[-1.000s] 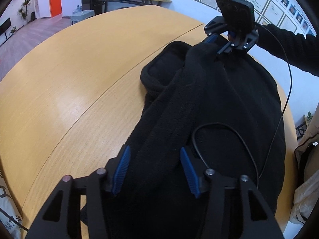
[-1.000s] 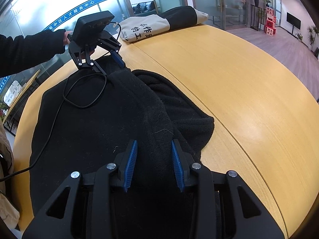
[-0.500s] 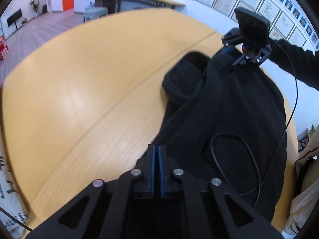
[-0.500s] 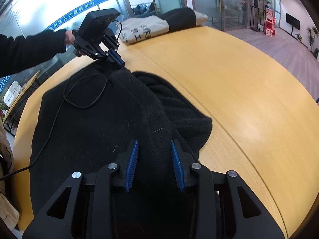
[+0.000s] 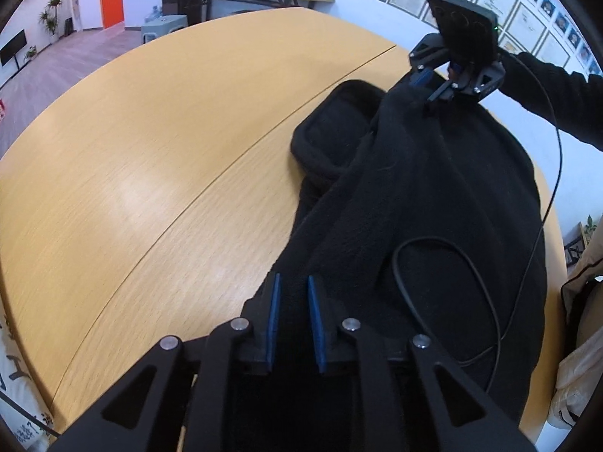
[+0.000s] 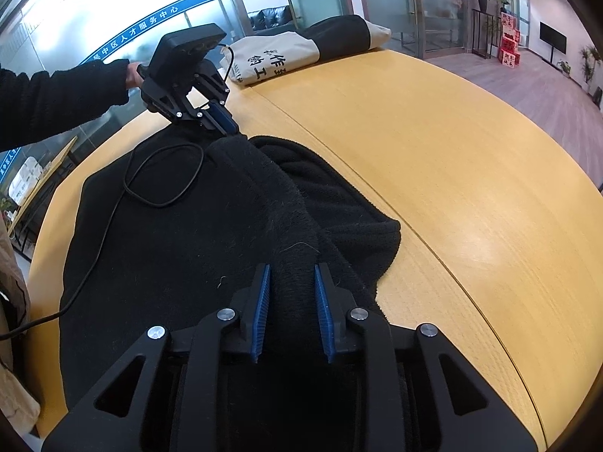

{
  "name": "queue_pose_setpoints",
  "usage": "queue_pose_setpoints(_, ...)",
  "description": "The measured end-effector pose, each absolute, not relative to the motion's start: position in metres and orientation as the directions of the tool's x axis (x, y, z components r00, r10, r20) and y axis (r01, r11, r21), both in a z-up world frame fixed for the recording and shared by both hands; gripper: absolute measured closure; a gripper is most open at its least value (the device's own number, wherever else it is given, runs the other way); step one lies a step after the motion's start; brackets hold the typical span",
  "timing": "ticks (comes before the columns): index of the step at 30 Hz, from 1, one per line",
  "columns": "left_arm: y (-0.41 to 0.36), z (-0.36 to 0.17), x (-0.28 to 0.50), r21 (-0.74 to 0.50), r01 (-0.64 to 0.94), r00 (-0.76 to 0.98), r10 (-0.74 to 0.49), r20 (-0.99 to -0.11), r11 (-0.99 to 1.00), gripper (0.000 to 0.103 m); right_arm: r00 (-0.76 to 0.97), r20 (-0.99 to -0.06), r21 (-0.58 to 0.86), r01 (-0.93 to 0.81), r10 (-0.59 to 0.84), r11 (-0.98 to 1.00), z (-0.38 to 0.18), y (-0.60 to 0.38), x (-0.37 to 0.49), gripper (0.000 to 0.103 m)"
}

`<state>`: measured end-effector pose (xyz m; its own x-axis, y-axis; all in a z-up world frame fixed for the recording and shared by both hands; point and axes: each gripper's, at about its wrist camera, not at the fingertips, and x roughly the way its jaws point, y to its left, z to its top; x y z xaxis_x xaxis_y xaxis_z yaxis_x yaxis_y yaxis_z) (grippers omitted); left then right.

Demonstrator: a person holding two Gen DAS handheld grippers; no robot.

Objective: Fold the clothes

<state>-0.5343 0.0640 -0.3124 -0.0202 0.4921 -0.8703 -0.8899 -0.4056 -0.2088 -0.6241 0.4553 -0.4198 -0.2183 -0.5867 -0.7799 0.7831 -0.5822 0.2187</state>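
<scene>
Surface: wooden table point(image 5: 150, 150), office room.
Garment: black fleece point(image 6: 169, 248) on table, folded ridge between both grippers.
Left hand-held gripper point(image 5: 293, 286): opening, ridge between pads.
Right hand-held gripper point(image 6: 292, 275): closing on ridge's other end.

A black fleece garment point(image 5: 433, 207) lies spread on the wooden table, one edge bunched into a ridge running six to twelve o'clock.

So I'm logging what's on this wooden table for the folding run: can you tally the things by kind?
Black fleece garment: 1
Handheld grippers, left gripper and right gripper: 2
Black cable lying on the garment: 1
Printed cloth bag at the far edge: 1
Total: 5
</scene>
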Motion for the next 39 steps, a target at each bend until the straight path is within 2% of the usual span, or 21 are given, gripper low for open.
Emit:
queue_pose_setpoints(1,0.064,-0.311,-0.534,-0.22,-0.89,-0.01,0.5,-0.866,-0.398,0.068,-0.219,-0.78,0.219,0.781,-0.586,-0.584,-0.42,0.456,-0.624,0.08)
queue_pose_setpoints(2,0.062,-0.309,-0.534,-0.219,-0.891,-0.01,0.5,-0.866,-0.397,0.049,-0.219,-0.78,0.22,0.78,-0.586,-0.586,-0.42,0.457,-0.624,0.08)
queue_pose_setpoints(4,0.056,-0.307,-0.533,-0.199,-0.894,-0.03,0.496,-0.868,-0.402,0.026,-0.218,-0.782,0.222,0.778,-0.584,-0.588,-0.421,0.458,-0.624,0.08)
queue_pose_setpoints(5,0.054,-0.306,-0.533,-0.186,-0.896,-0.042,0.493,-0.869,-0.404,0.024,-0.218,-0.782,0.223,0.777,-0.584,-0.589,-0.421,0.458,-0.624,0.08)
queue_pose_setpoints(9,0.052,-0.311,-0.534,-0.2,-0.9,-0.012,0.478,-0.878,-0.389,0.024,-0.215,-0.785,0.219,0.78,-0.58,-0.586,-0.422,0.454,-0.624,0.079)
queue_pose_setpoints(13,0.037,-0.306,-0.535,-0.203,-0.909,0.01,0.47,-0.883,-0.363,0.031,-0.215,-0.785,0.22,0.781,-0.582,-0.585,-0.422,0.453,-0.624,0.079)
queue_pose_setpoints(16,0.034,-0.302,-0.536,-0.193,-0.914,0.006,0.463,-0.886,-0.358,0.047,-0.215,-0.784,0.221,0.78,-0.583,-0.585,-0.422,0.454,-0.623,0.079)
queue_pose_setpoints(19,0.029,-0.296,-0.538,-0.199,-0.913,0.011,0.465,-0.885,-0.357,0.053,-0.216,-0.783,0.221,0.78,-0.583,-0.585,-0.422,0.455,-0.623,0.079)
queue_pose_setpoints(31,0.012,-0.294,-0.538,-0.21,-0.91,0.043,0.424,-0.905,-0.358,0.055,-0.217,-0.781,0.223,0.779,-0.586,-0.586,-0.422,0.454,-0.623,0.079)
queue_pose_setpoints(34,0.009,-0.292,-0.542,-0.223,-0.9,0.052,0.417,-0.907,-0.374,0.063,-0.218,-0.781,0.222,0.779,-0.585,-0.586,-0.422,0.455,-0.622,0.079)
queue_pose_setpoints(36,0.007,-0.29,-0.545,-0.249,-0.892,0.073,0.423,-0.903,-0.377,0.073,-0.217,-0.781,0.223,0.779,-0.585,-0.587,-0.421,0.456,-0.621,0.079)
queue_pose_setpoints(37,0.006,-0.289,-0.547,-0.27,-0.886,0.092,0.428,-0.899,-0.377,0.084,-0.218,-0.781,0.223,0.778,-0.585,-0.587,-0.421,0.456,-0.62,0.079)
queue_pose_setpoints(38,0.005,-0.289,-0.548,-0.296,-0.88,0.121,0.427,-0.896,-0.371,0.088,-0.218,-0.781,0.223,0.778,-0.585,-0.588,-0.421,0.456,-0.619,0.079)
queue_pose_setpoints(39,0.005,-0.289,-0.547,-0.29,-0.884,0.121,0.42,-0.899,-0.366,0.088,-0.218,-0.781,0.224,0.777,-0.586,-0.588,-0.421,0.456,-0.619,0.079)
